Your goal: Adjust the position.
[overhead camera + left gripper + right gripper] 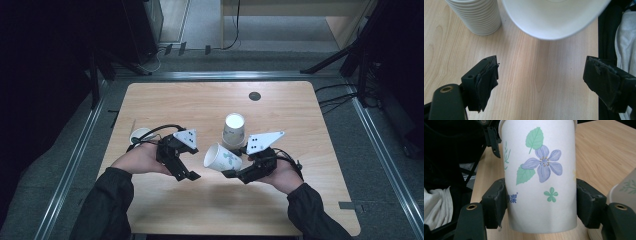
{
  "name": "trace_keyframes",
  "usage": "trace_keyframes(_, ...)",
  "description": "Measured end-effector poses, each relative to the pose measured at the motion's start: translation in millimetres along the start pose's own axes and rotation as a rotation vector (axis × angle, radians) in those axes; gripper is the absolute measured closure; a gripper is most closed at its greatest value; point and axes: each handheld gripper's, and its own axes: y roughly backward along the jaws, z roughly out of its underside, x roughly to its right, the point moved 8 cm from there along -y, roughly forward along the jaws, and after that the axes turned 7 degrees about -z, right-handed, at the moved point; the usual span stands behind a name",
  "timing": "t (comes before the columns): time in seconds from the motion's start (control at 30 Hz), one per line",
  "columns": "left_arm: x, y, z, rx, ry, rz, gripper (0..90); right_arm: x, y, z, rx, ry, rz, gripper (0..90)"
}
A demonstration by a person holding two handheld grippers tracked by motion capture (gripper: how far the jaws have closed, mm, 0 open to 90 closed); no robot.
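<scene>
- My right gripper (541, 202) clamps the flowered paper cup (540, 175), tipped toward nine o'clock.
- My left gripper (540, 80) gapes empty.
- Cup stack (233, 131), probably upside down, at twelve o'clock.

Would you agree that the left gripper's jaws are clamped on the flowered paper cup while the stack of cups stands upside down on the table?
Not quite: the right gripper clamps the flowered paper cup, as the right gripper view shows. The stack of cups does stand upside down.

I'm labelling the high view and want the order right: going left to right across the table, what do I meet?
Small white paper cup by the left edge → left tool, jaws open → white flower-printed paper cup held tilted → right tool gripping it.
</scene>
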Motion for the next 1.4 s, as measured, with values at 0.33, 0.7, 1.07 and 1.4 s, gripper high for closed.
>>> trace_keyframes(0.33, -1.0, -0.3, 7.1, 0.077, 0.071, -0.004, 13.1, 5.6, 12.6, 2.2, 0.019, 0.000, 0.029, 33.4)
trace_keyframes(0.7, 9.1, -5.3, 7.9, 0.177, 0.172, 0.055, 13.5, 5.8, 15.0, 5.0, 0.011, -0.004, 0.021, 33.4)
trace_keyframes(1.07, 18.2, -15.7, -5.6, 0.231, 0.191, 0.068, 13.9, 3.9, 17.1, 3.1, 0.033, -0.016, 0.000, 33.4)
trace_keyframes(1.4, 10.6, -11.5, -17.6, 0.318, 0.223, 0.072, 13.9, 0.7, 14.8, -1.3, 0.060, -0.022, -0.022, 33.4)
